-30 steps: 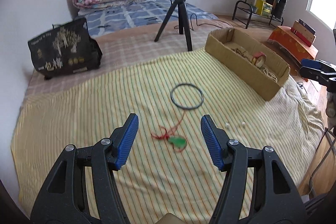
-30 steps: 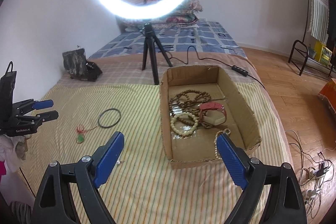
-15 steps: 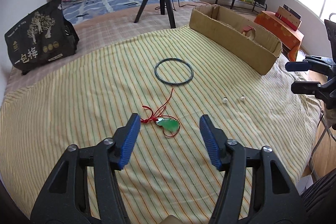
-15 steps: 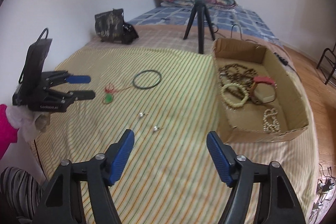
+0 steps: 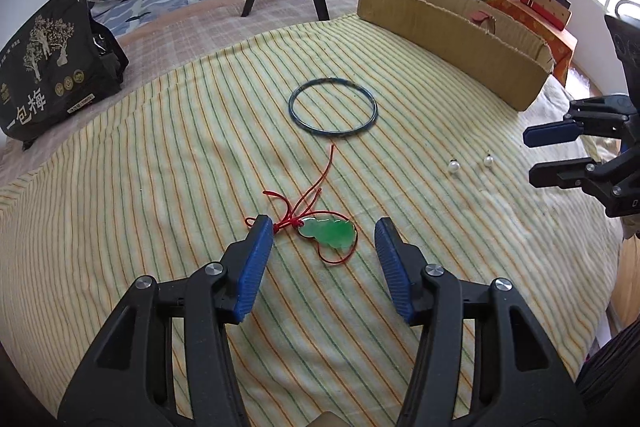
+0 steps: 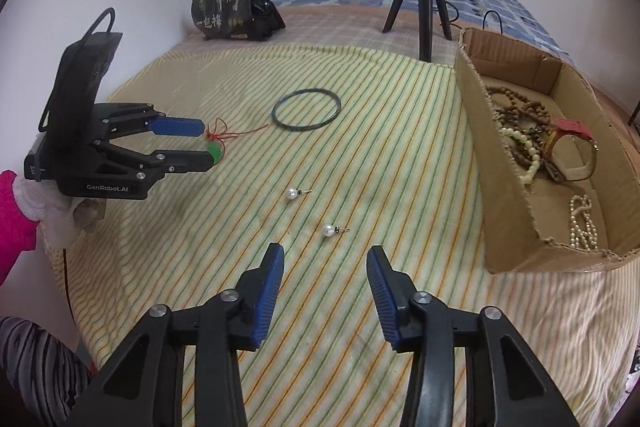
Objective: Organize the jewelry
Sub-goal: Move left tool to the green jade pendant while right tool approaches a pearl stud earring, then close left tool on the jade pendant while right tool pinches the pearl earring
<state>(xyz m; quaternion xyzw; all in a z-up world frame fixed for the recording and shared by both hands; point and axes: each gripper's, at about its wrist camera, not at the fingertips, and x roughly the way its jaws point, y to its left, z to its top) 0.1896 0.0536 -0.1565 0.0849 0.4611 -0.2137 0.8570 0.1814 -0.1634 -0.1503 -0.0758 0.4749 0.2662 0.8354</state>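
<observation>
Near the bedspread's (image 5: pixel 160 155) left edge, the left gripper (image 5: pixel 324 227) gapes wide around the pendant (image 5: pixel 328 233); the right gripper (image 6: pixel 326 255), equally wide and empty, faces two earrings (image 6: pixel 329 229).

Yellow sheet (image 5: pixel 160 155) with green and orange stripes. Green pendant (image 5: pixel 329 231) on red cord (image 5: pixel 320 183). Dark bangle (image 5: pixel 333 105). White pearl studs (image 6: pixel 292 193). Brown cardboard box (image 6: pixel 504 195). Blue gripper pads (image 5: pixel 252 267).
</observation>
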